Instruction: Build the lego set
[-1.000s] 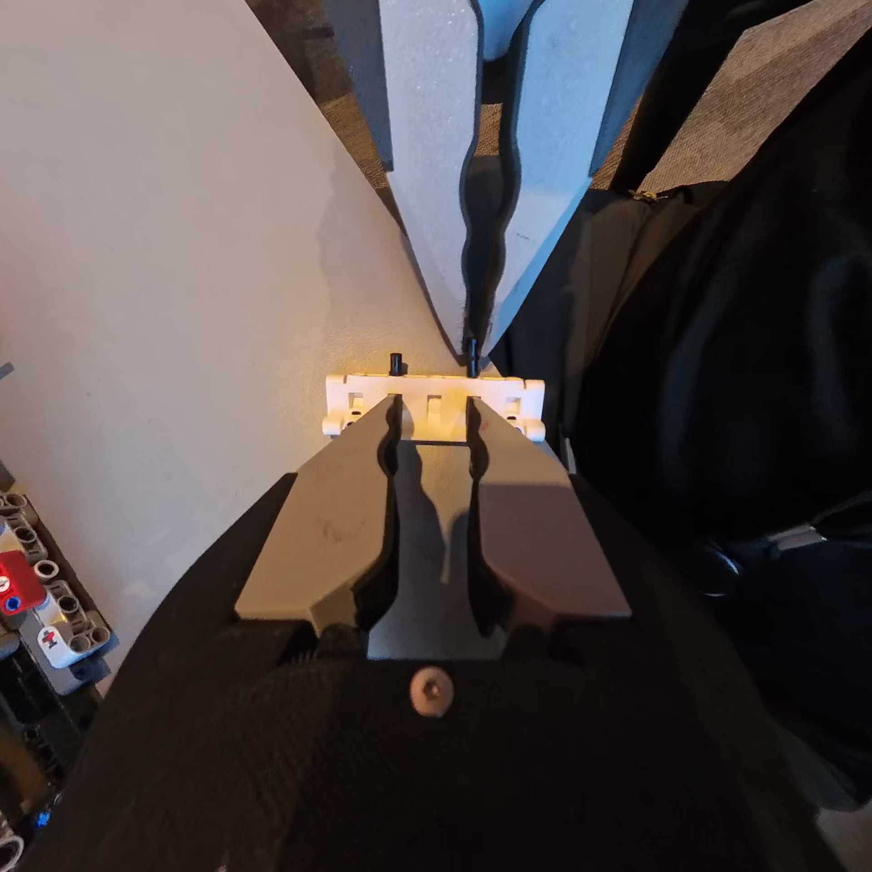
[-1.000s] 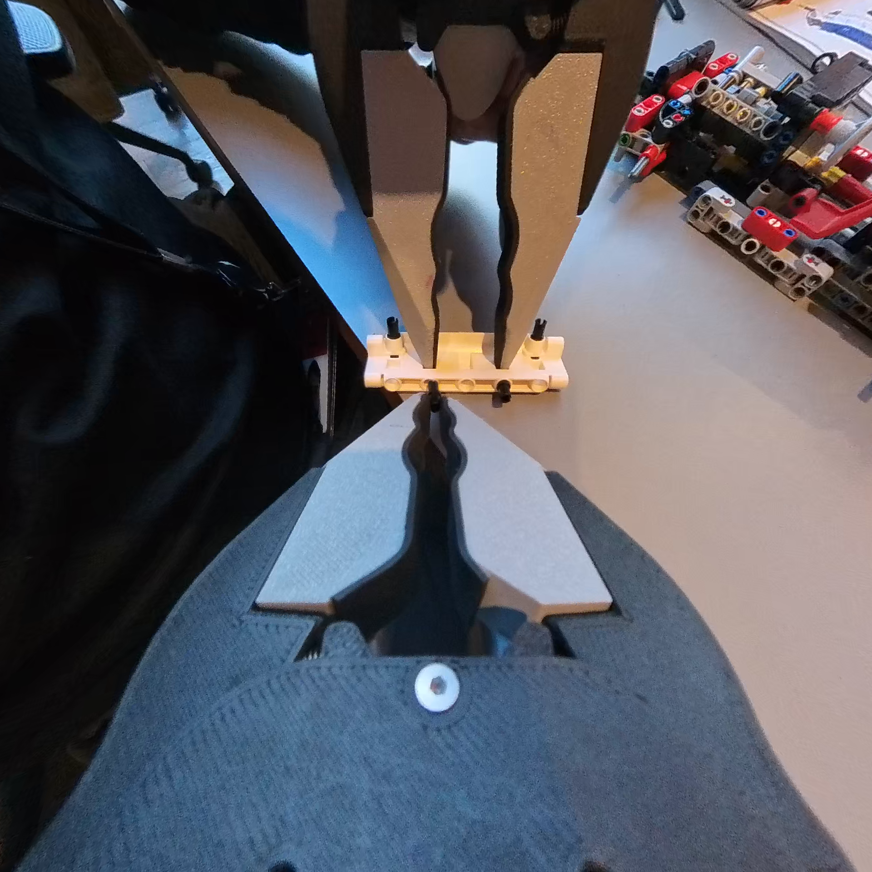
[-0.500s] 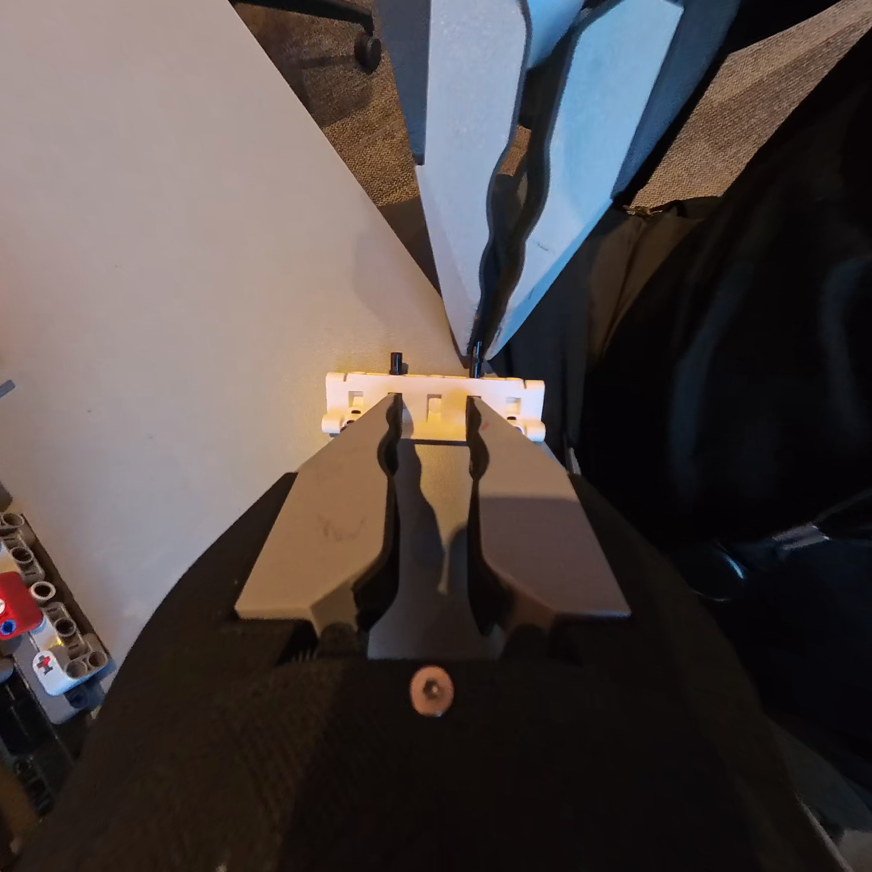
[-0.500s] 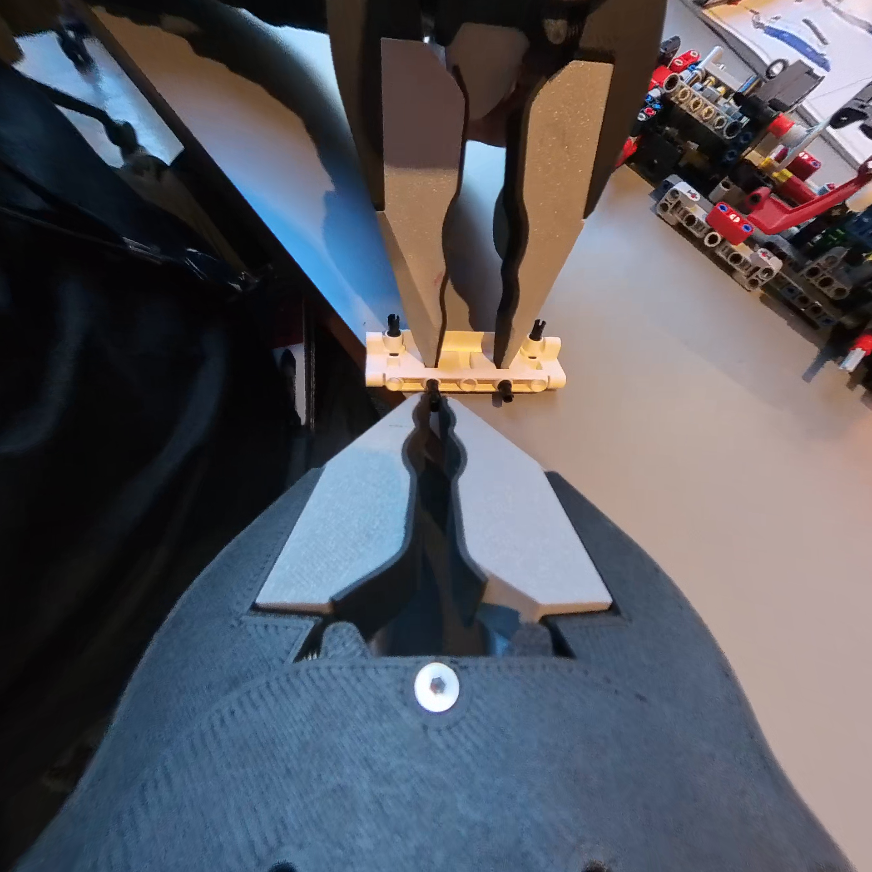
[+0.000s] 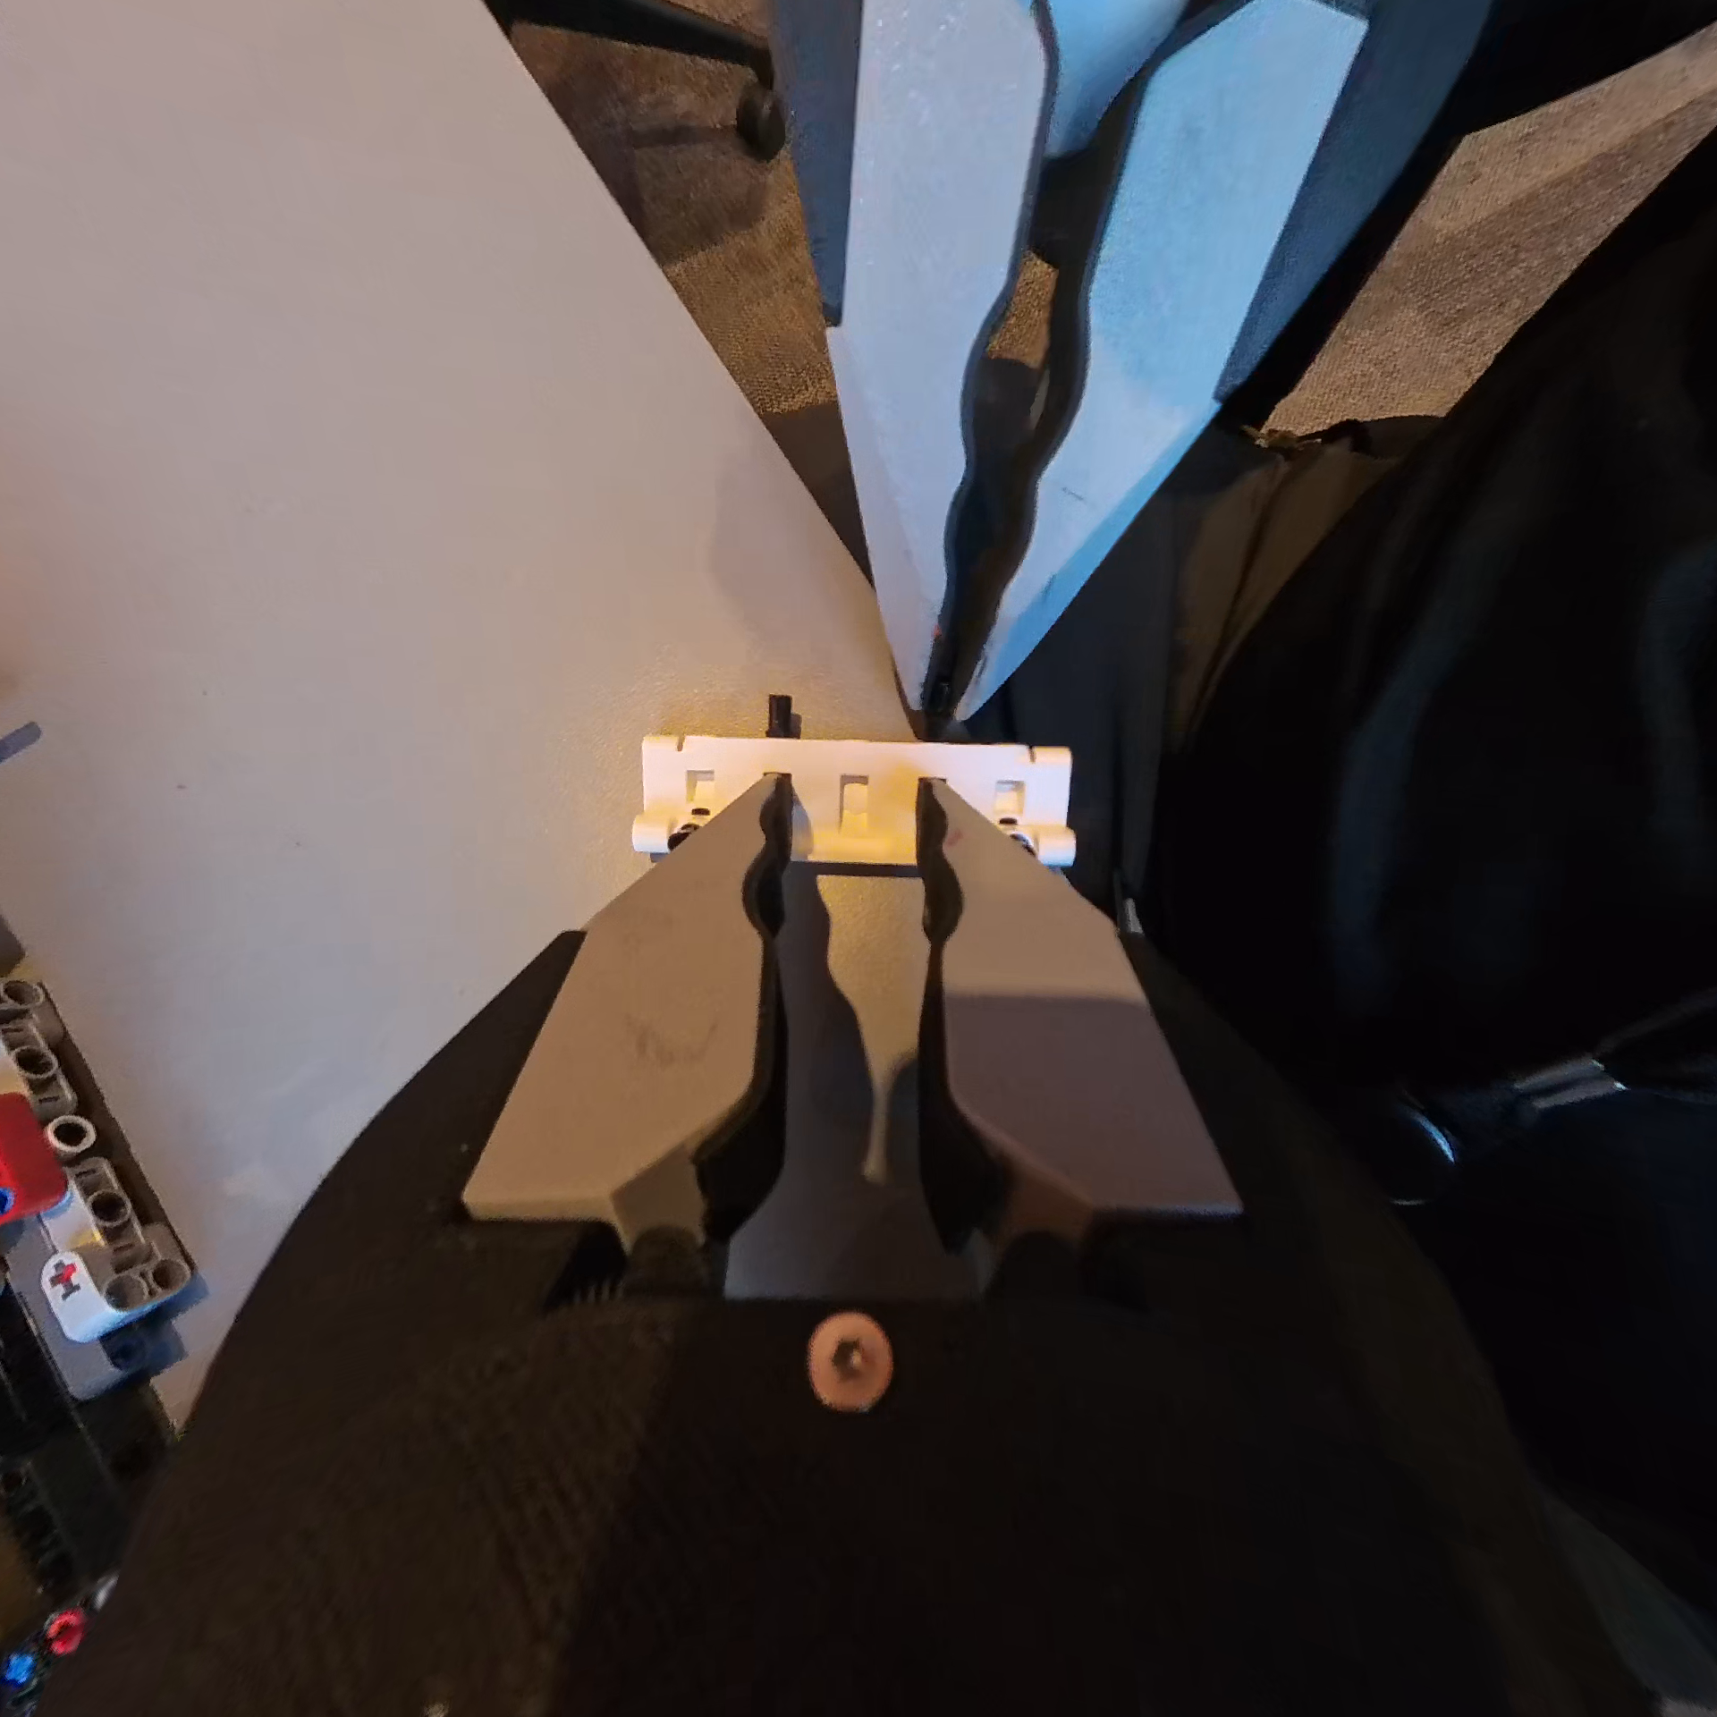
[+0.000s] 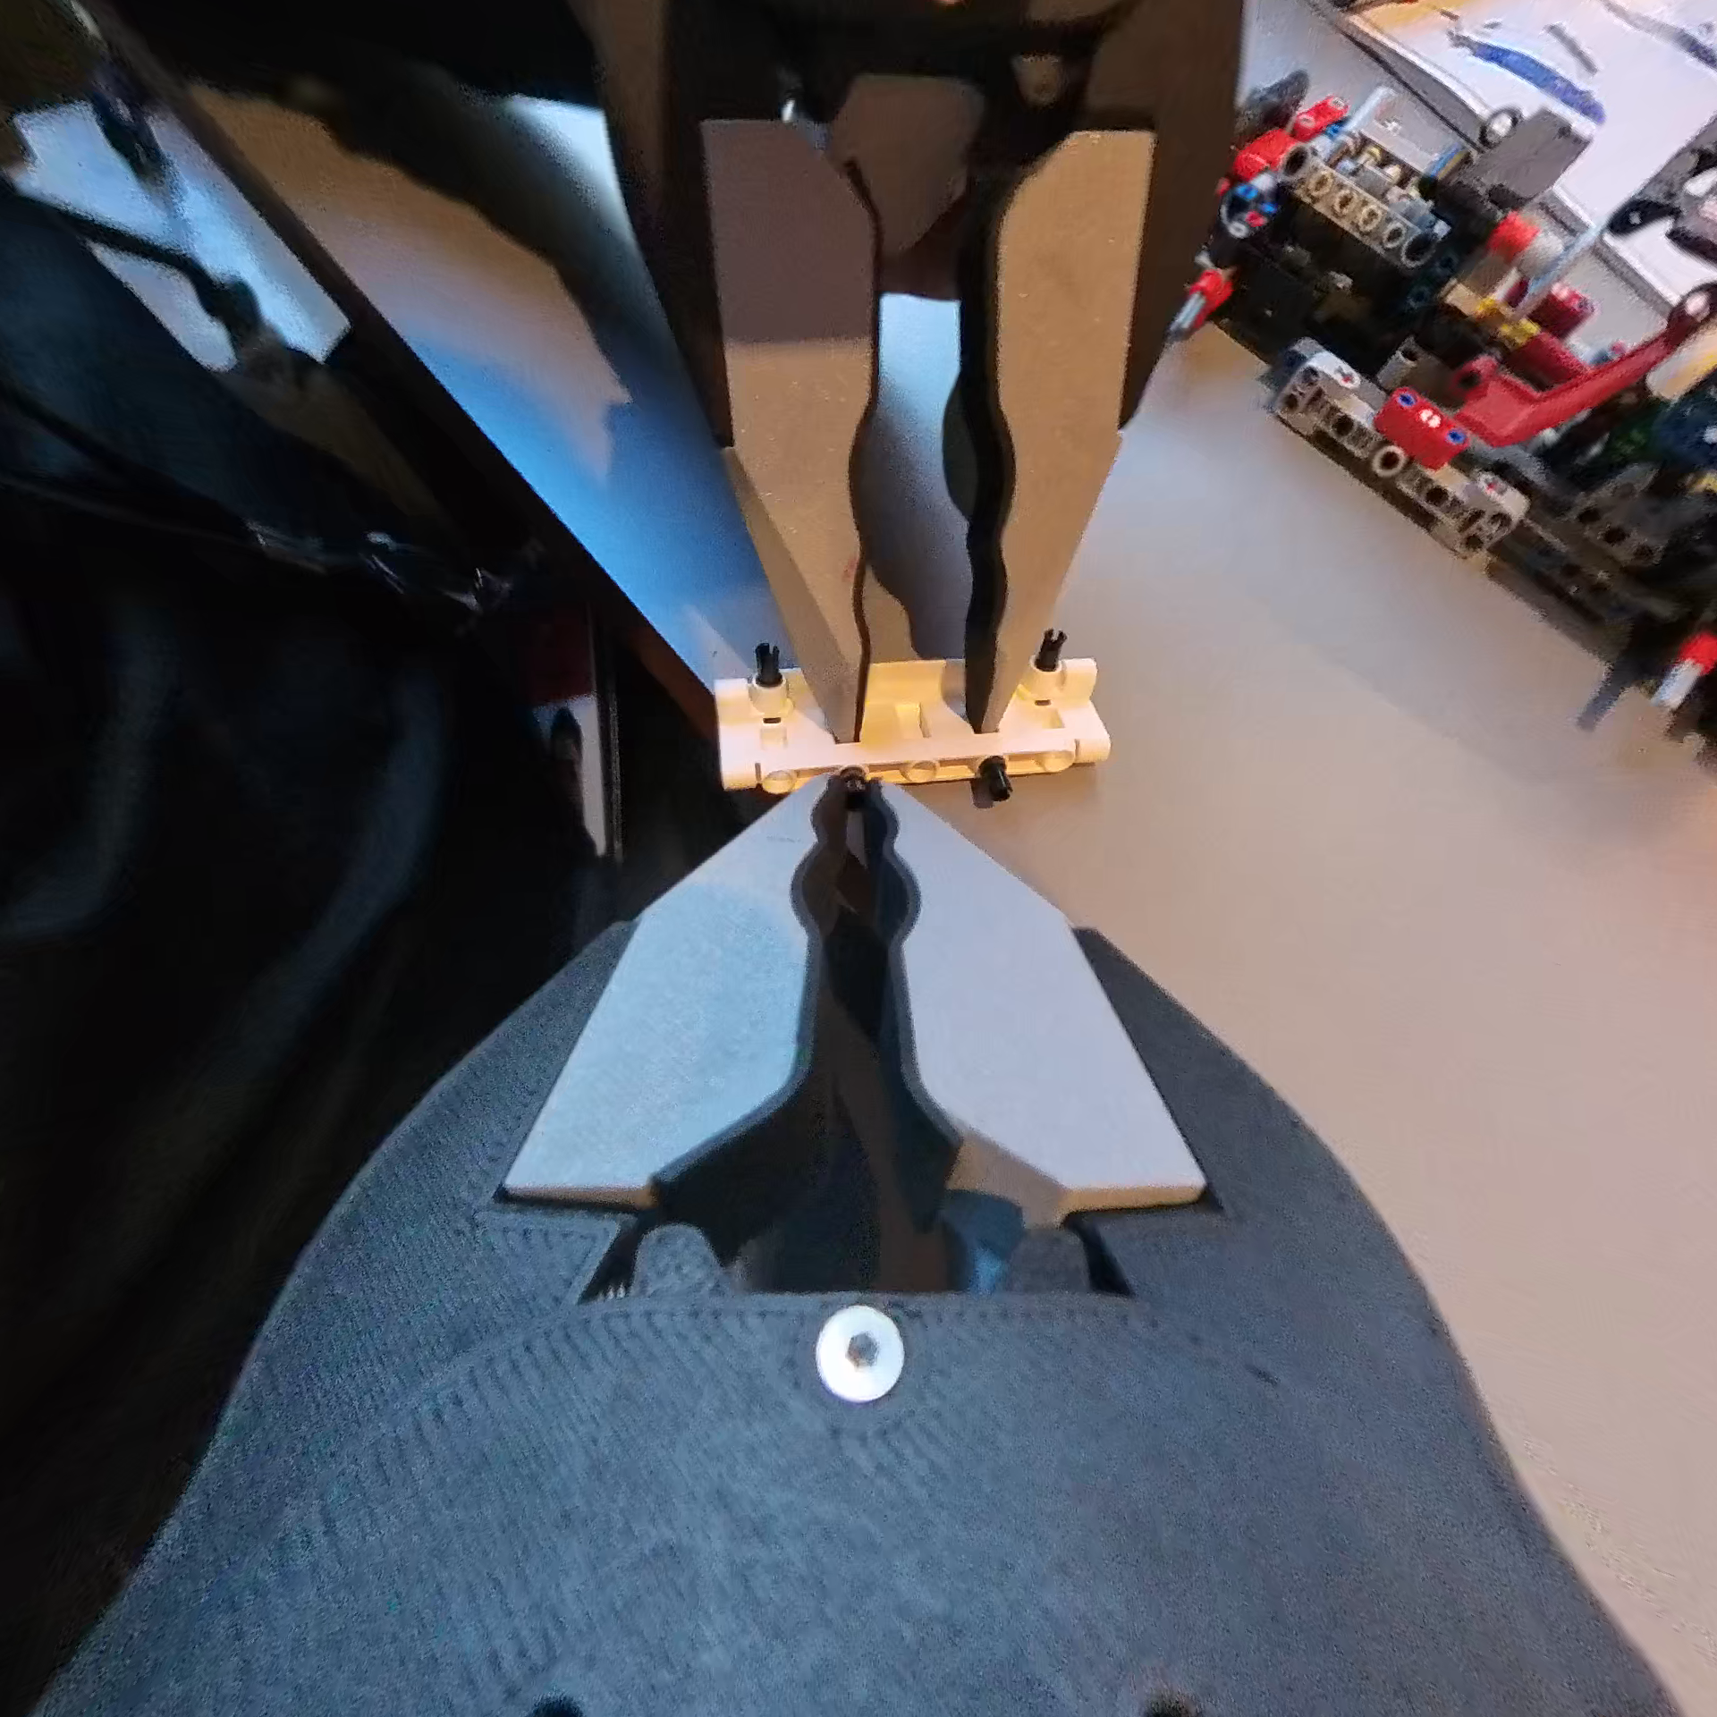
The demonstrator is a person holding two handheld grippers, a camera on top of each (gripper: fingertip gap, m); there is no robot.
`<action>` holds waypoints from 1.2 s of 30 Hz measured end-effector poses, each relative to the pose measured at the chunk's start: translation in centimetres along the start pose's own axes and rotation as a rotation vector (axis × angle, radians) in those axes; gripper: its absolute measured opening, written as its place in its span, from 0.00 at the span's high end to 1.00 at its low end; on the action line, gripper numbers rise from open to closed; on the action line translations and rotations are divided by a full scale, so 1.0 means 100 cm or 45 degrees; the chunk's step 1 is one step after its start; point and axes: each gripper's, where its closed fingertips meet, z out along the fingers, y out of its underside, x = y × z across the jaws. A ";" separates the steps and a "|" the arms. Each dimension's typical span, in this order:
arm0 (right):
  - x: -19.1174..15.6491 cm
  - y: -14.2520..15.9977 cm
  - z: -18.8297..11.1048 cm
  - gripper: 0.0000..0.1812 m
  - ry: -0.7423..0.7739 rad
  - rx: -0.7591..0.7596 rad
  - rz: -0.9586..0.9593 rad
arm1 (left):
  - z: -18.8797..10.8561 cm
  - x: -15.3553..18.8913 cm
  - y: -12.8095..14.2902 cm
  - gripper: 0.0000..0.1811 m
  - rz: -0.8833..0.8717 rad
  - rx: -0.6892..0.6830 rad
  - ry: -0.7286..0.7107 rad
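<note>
Here, the white lego frame [image 5: 857,806] sits held in the air just over the near edge of the counter [image 5: 372,465], long side crosswise. Left tool [image 5: 853,797] grips the frame's middle section, fingers part-way spread and pressed against the inner walls. Right tool [image 6: 862,792] meets the frame from the opposite side, its tips pinched nearly together on a black pin [image 6: 853,779] seated in the frame's long edge. A second black pin [image 6: 992,773] sticks out of that same edge, farther along from the pinched one. Two more black pins [image 6: 766,661] stand up at the frame's end corners. Beyond the frame, well apart on the counter, lies the partly built model [image 6: 1449,307] in red, grey and black, with printed instruction sheets [image 6: 1505,65] behind it.
</note>
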 end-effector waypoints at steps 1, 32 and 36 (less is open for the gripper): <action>0.000 0.000 0.000 0.99 -0.012 0.026 0.050 | 0.000 0.000 0.000 0.86 -0.005 0.010 0.000; 0.001 0.008 0.005 0.99 0.059 0.000 0.026 | -0.002 -0.001 0.001 0.87 -0.011 0.057 -0.034; 0.002 0.006 0.004 0.99 0.080 -0.007 -0.114 | -0.002 -0.001 0.001 0.87 -0.013 0.059 -0.025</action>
